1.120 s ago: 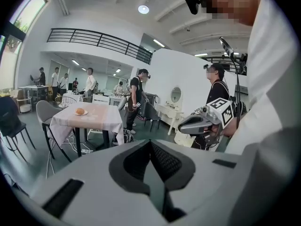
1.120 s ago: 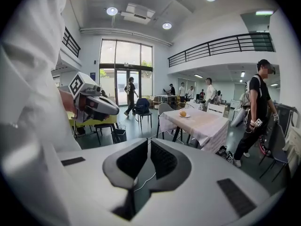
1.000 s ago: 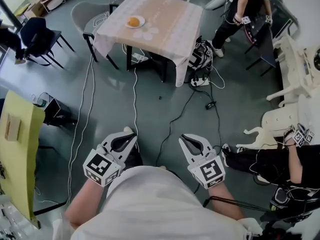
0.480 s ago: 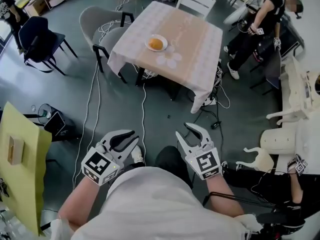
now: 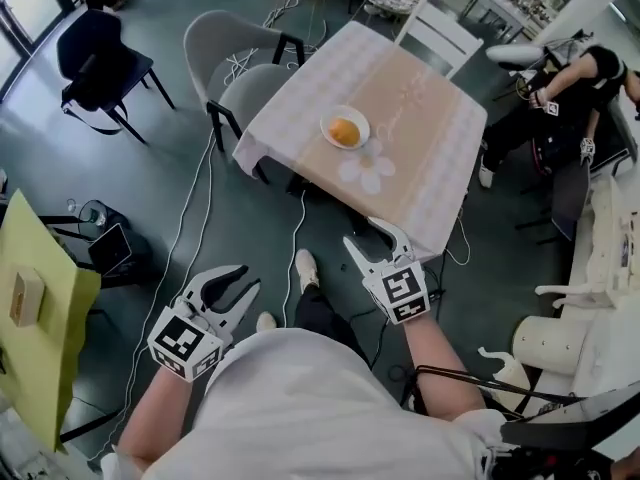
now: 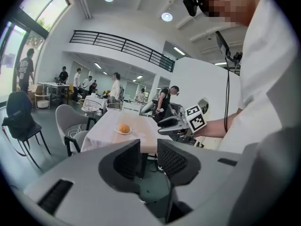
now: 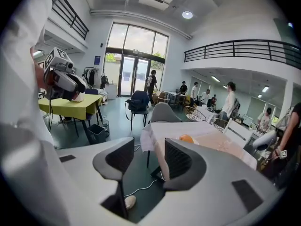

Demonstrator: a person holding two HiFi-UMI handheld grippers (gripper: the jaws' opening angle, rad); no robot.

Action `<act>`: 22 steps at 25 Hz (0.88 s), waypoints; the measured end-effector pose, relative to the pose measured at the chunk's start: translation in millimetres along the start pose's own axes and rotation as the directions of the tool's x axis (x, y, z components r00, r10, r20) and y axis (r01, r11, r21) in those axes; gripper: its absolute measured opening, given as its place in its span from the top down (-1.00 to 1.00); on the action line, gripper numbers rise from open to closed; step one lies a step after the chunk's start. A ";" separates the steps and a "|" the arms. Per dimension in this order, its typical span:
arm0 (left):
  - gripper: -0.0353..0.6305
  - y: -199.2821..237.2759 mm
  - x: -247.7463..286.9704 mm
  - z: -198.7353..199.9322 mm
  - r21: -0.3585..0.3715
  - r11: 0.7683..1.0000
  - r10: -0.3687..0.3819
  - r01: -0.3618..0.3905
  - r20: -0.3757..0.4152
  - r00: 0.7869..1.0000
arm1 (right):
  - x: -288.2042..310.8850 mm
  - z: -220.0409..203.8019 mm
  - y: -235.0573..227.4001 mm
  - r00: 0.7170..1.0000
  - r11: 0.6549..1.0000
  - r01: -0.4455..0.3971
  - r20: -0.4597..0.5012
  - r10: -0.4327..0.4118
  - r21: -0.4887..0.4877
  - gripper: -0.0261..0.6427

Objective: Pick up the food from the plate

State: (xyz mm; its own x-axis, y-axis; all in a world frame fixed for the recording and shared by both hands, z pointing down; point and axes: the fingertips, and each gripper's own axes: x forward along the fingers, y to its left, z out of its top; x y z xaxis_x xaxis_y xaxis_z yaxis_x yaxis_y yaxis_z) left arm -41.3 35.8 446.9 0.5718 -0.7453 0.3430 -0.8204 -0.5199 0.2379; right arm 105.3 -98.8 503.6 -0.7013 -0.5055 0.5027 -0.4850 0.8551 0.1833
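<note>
An orange round piece of food (image 5: 344, 131) lies on a small white plate (image 5: 326, 120). The plate sits on a table with a pale cloth (image 5: 430, 158), ahead of me. My left gripper (image 5: 248, 277) hangs low over the floor, well short of the table, and its jaws are opening with nothing between them. My right gripper (image 5: 360, 230) is just off the table's near edge, its jaws also opening and empty. In the left gripper view the food (image 6: 124, 128) shows beyond the jaws (image 6: 148, 153). The right gripper view has the food (image 7: 186, 138) just above its right finger (image 7: 181, 161).
Two grey chairs (image 5: 225, 43) stand at the table's left and a white chair (image 5: 440, 33) at its far side. Cables (image 5: 200, 198) run over the floor. A yellow-green table (image 5: 35, 318) is at my left, and a person (image 5: 570, 88) and white furniture (image 5: 610, 258) at the right.
I have come closer to the table, so it sits nearer and more central. Both grippers have gone from shut to open. The right one has moved forward to the table's edge.
</note>
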 end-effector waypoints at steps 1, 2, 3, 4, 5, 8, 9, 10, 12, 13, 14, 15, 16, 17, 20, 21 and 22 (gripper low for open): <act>0.57 9.5 8.6 9.1 -0.007 1.000 0.023 -0.023 0.001 1.000 | 16.3 2.6 -17.3 1.000 1.000 -0.013 0.001 0.013 -0.009 0.32; 0.56 17.7 17.7 19.0 -0.011 0.999 0.043 -0.043 0.002 0.999 | 32.8 3.9 -34.1 1.000 0.999 -0.028 0.001 0.028 -0.019 0.31; 0.55 24.8 26.9 28.7 -0.012 0.998 0.061 -0.061 0.003 0.998 | 49.4 4.3 -50.0 0.999 0.999 -0.045 0.001 0.045 -0.030 0.28; 0.55 31.1 36.1 37.9 -0.013 0.997 0.076 -0.076 0.002 0.997 | 65.6 4.3 -64.7 0.998 0.997 -0.063 0.000 0.063 -0.038 0.26; 0.55 37.0 45.5 46.5 -0.014 0.996 0.090 -0.090 0.002 0.996 | 81.2 3.5 -78.7 0.997 0.996 -0.080 -0.002 0.080 -0.045 0.24; 0.55 54.4 72.9 69.3 -0.038 0.989 0.145 -0.145 0.006 0.989 | 124.7 -5.0 -118.8 0.992 0.990 -0.124 -0.019 0.123 -0.069 0.17; 0.54 59.3 80.6 75.5 -0.053 0.985 0.167 -0.166 0.004 0.986 | 138.4 -9.7 -130.5 0.990 0.988 -0.138 -0.030 0.136 -0.075 0.16; 0.54 63.2 87.1 80.7 -0.069 0.980 0.187 -0.186 0.000 0.982 | 151.5 -14.6 -140.6 0.988 0.985 -0.153 -0.040 0.150 -0.079 0.14; 0.54 69.0 97.4 89.0 -0.094 0.972 0.217 -0.217 -0.009 0.976 | 176.2 -23.4 -156.7 0.982 0.979 -0.183 -0.061 0.178 -0.093 0.10; 0.54 72.0 101.6 92.1 -0.101 0.968 0.231 -0.231 -0.014 0.973 | 188.1 -27.5 -163.8 0.979 0.975 -0.195 -0.075 0.187 -0.107 0.07; 0.53 75.2 105.4 94.5 -0.105 0.964 0.244 -0.245 -0.017 0.970 | 199.7 -31.8 -170.9 0.977 0.972 -0.203 -0.094 0.193 -0.120 0.02; 0.53 78.5 108.5 96.5 -0.109 0.960 0.257 -0.257 -0.020 0.966 | 210.9 -36.4 -177.8 0.974 0.969 -0.210 -0.115 0.195 -0.130 -0.03; 0.53 81.7 111.1 97.7 -0.113 0.956 0.268 -0.269 -0.023 0.963 | 221.7 -41.3 -183.9 0.971 0.967 -0.215 -0.135 0.197 -0.135 -0.08; 0.53 84.6 113.2 98.1 -0.119 0.953 0.278 -0.279 -0.027 0.960 | 231.6 -46.4 -188.8 0.968 0.966 -0.220 -0.153 0.199 -0.137 -0.09; 0.53 90.5 117.0 97.3 -0.131 0.944 0.299 -0.302 -0.043 0.953 | 253.8 -58.7 -196.4 0.961 0.962 -0.234 -0.183 0.207 -0.142 -0.14; 0.53 92.1 117.1 97.8 -0.132 0.942 0.306 -0.309 -0.045 0.951 | 259.4 -61.0 -196.6 0.959 0.960 -0.242 -0.189 0.213 -0.144 -0.15; 0.53 94.0 116.4 98.8 -0.132 0.939 0.314 -0.318 -0.046 0.948 | 264.7 -63.0 -195.9 0.956 0.957 -0.249 -0.194 0.219 -0.148 -0.15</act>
State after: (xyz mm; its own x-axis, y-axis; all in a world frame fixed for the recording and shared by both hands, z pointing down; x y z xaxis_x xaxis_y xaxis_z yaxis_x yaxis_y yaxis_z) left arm -51.7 -141.0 419.4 0.2843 -0.8510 0.4416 -0.9520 -0.1963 0.2347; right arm 47.6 -392.9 654.0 -0.6752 -0.2738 0.6849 -0.2122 0.9614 0.1751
